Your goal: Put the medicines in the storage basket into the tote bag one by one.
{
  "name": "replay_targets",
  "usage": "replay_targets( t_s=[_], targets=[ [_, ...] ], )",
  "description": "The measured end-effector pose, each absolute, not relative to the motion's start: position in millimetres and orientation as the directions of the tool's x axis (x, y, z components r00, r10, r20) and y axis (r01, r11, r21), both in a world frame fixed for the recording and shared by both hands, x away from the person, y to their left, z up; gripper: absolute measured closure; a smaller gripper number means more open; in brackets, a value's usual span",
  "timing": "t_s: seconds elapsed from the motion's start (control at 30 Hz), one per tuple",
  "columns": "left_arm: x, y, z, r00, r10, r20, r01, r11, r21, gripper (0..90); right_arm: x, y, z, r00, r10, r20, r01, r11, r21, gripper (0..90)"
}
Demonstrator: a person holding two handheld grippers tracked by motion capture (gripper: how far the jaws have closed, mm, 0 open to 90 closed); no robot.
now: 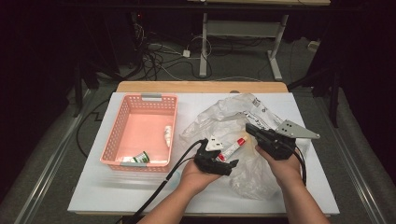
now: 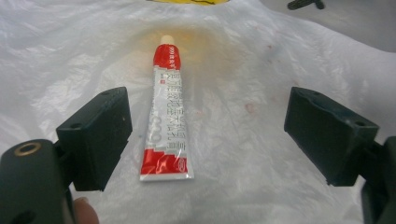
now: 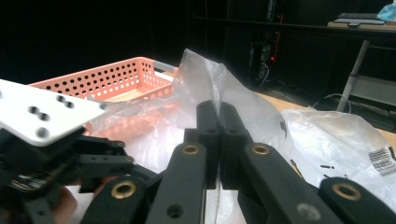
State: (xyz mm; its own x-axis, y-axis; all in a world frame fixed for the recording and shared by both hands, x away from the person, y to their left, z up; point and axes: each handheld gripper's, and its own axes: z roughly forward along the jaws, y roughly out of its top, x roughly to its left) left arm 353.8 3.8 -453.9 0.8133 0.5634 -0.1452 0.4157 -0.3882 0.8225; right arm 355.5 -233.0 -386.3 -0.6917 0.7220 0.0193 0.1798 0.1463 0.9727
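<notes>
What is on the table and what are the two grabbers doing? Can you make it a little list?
table: white table top
basket: pink basket, two small tubes inside
bag: clear plastic bag, crumpled
tube: red and white tube, lying on the bag
left gripper: jaws open, either side of the tube, not touching
right gripper: shut on the bag's plastic

Thin crinkled translucent plastic bag (image 1: pixel 233 121), glossy red-and-white tube (image 2: pixel 167 116), perforated pink plastic basket (image 1: pixel 122 121) — matt black jaws, smooth white counter (image 1: pixel 93 186).
</notes>
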Motion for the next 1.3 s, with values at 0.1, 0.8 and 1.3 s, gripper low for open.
replay_targets(
  t_s=[0.1,0.8,1.3],
  targets=[
    [349.2,8.8,-450.3,0.814,0.561,-0.149,0.420,-0.392,0.818,7.2,354.6,-232.8,-385.9,-0.691,0.722,0.021,0.182,0.146,0.972,90.0],
    [316.6,52.4,-422.9,0.826,0.537,-0.168,0.410,-0.371,0.833,0.0,352.3,-233.4,-384.7,-0.689,0.725,0.020,0.182,0.147,0.972,90.0],
    [315.4,88.0,-411.8,0.790,0.589,-0.172,0.435,-0.340,0.834,0.0,351.6,-234.3,-384.1,-0.689,0.725,0.011,0.173,0.150,0.973,90.0]
  ],
)
